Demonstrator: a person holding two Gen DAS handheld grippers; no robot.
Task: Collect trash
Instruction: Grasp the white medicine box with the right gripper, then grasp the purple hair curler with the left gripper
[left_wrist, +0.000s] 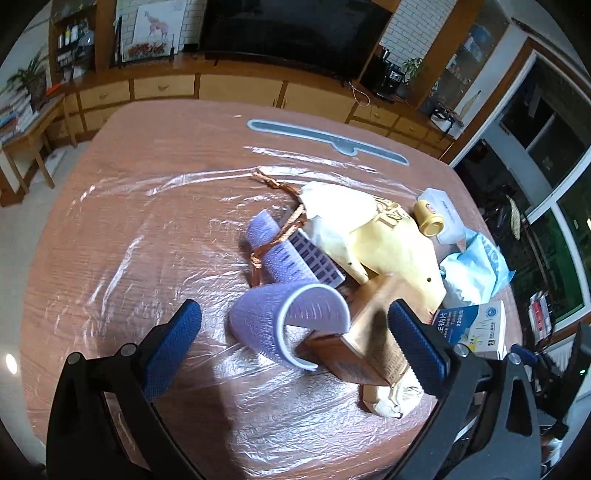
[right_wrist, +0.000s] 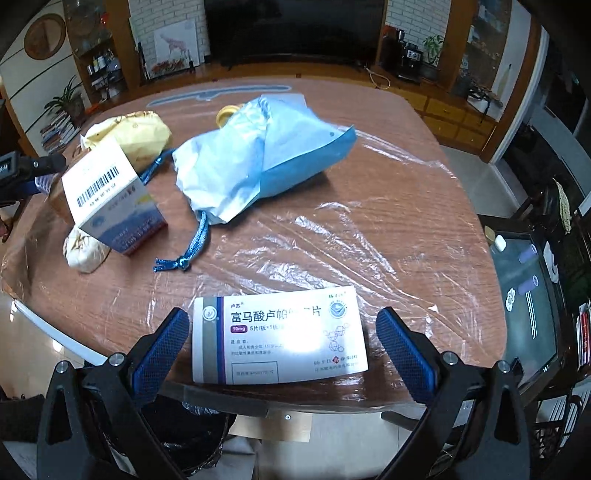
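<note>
The white pill box (right_wrist: 280, 334) lies flat at the table's (right_wrist: 388, 177) near edge, low in the right wrist view, directly between the right gripper's (right_wrist: 282, 352) spread jaws, long axis running across the gap; neither pad touches it. The right hand is the nearer one. Above it lie a blue bag (right_wrist: 266, 158) and, upper left, a second box (right_wrist: 110, 199). In the left view the left gripper (left_wrist: 295, 349) stands wide apart around a purple roller (left_wrist: 291, 319) and a brown box (left_wrist: 365, 328), both crowding its right pad.
</note>
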